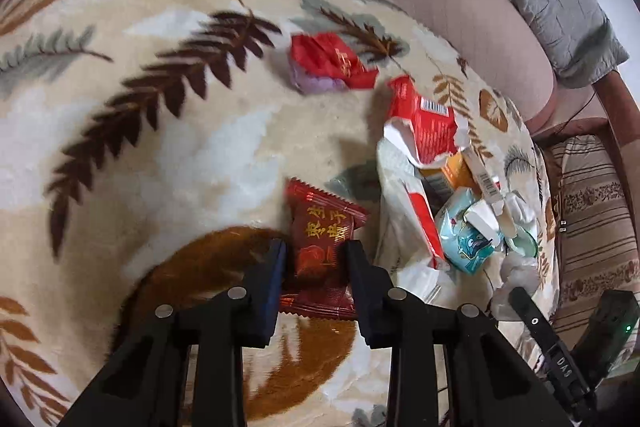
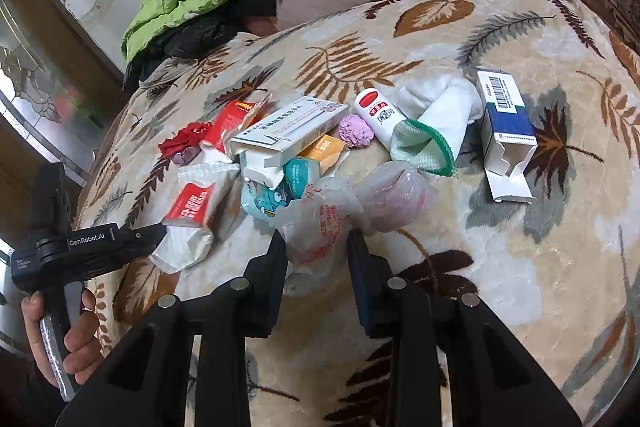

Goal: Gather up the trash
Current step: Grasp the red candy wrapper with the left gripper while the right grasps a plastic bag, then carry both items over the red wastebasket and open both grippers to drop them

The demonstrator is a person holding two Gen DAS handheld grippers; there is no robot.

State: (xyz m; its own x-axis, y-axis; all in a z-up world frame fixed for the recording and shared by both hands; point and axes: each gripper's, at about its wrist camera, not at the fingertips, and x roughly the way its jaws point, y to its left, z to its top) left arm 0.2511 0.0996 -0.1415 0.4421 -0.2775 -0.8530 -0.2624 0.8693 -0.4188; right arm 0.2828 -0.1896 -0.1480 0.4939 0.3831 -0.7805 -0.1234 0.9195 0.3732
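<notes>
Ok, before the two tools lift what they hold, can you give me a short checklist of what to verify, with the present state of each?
1. Left tool has the dark red candy wrapper between its fingers: ok.
2. Right tool has the clear plastic bag between its fingers: ok.
3. Grip on the bag is firm: cannot tell; the film is thin and crumpled.
4. Bag is free of the neighbouring pile: not ok; it touches the teal packet.
5. A bin for the trash is in view: not ok; none is seen.
6. Blanket is not caught in the fingers: cannot tell.
</notes>
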